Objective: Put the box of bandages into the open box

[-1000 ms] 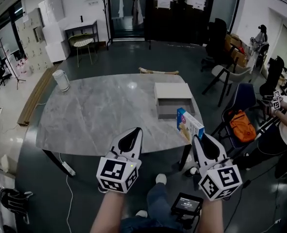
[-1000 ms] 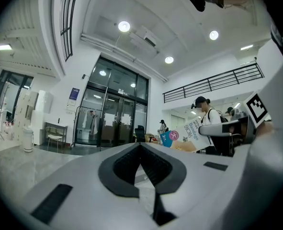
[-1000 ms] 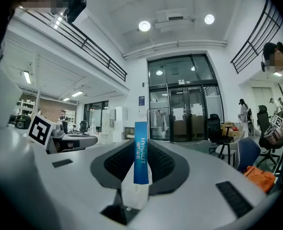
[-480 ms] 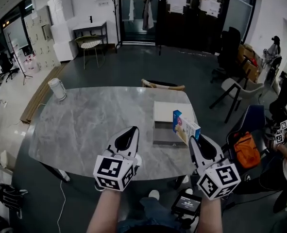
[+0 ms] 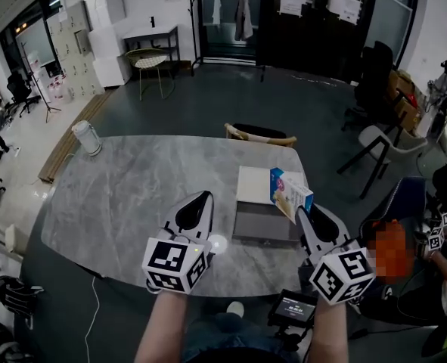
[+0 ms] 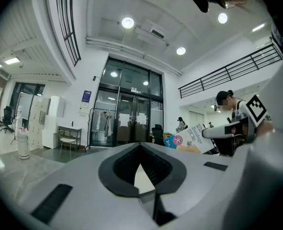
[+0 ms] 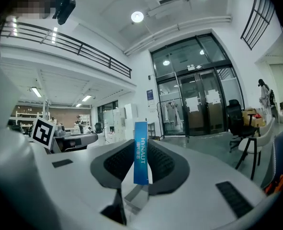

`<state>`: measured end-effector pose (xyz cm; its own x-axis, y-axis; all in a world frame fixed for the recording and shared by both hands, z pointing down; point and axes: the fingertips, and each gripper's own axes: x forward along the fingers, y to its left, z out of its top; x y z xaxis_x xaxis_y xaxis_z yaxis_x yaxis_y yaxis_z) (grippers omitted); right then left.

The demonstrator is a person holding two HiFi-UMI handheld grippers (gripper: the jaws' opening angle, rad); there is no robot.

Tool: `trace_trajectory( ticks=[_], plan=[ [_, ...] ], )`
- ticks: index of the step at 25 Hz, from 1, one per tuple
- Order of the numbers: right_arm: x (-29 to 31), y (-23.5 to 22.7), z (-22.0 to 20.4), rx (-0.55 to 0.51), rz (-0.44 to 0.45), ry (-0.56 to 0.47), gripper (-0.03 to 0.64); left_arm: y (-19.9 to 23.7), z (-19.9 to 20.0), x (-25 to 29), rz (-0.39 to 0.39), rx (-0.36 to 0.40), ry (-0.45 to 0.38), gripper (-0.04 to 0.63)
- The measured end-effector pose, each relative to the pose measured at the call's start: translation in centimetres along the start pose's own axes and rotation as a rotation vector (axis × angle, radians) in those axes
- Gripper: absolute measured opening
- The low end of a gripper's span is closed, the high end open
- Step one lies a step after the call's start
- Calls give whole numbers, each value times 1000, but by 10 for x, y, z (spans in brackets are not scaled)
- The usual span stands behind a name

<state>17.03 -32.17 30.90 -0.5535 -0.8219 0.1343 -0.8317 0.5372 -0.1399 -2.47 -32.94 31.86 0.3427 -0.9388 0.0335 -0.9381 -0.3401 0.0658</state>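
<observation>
My right gripper (image 5: 305, 215) is shut on the box of bandages (image 5: 290, 192), a white and blue carton held upright above the right side of the open box (image 5: 259, 222). That box lies on the grey marble table (image 5: 125, 203), its grey tray nearest me and its white lid behind. In the right gripper view the carton's blue edge (image 7: 141, 152) stands clamped between the jaws of the right gripper (image 7: 141, 163). My left gripper (image 5: 196, 203) hovers over the table left of the open box, shut and empty. From the left gripper (image 6: 141, 152) the carton (image 6: 188, 138) shows at the right.
A white cylinder (image 5: 85, 137) stands at the table's far left corner. A chair back (image 5: 261, 134) sits against the far edge. Chairs (image 5: 382, 138) and an orange bag (image 5: 392, 248) are to the right. A small screen device (image 5: 297, 308) lies below the near edge.
Both grippers have moved forward over the table. The carton, earlier right of the open box, now hangs above its right side. The grip on the carton is unchanged.
</observation>
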Motion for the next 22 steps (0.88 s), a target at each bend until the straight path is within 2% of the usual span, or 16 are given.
trace_trajectory(
  ticks=[13,22],
  plan=[
    [33,-11,-21,46,43,65,95,28,-20,10,79,-38,48,11],
    [55,-12,-42,78,63,134,95,43,-37,22,95,-53,92,11]
  ],
)
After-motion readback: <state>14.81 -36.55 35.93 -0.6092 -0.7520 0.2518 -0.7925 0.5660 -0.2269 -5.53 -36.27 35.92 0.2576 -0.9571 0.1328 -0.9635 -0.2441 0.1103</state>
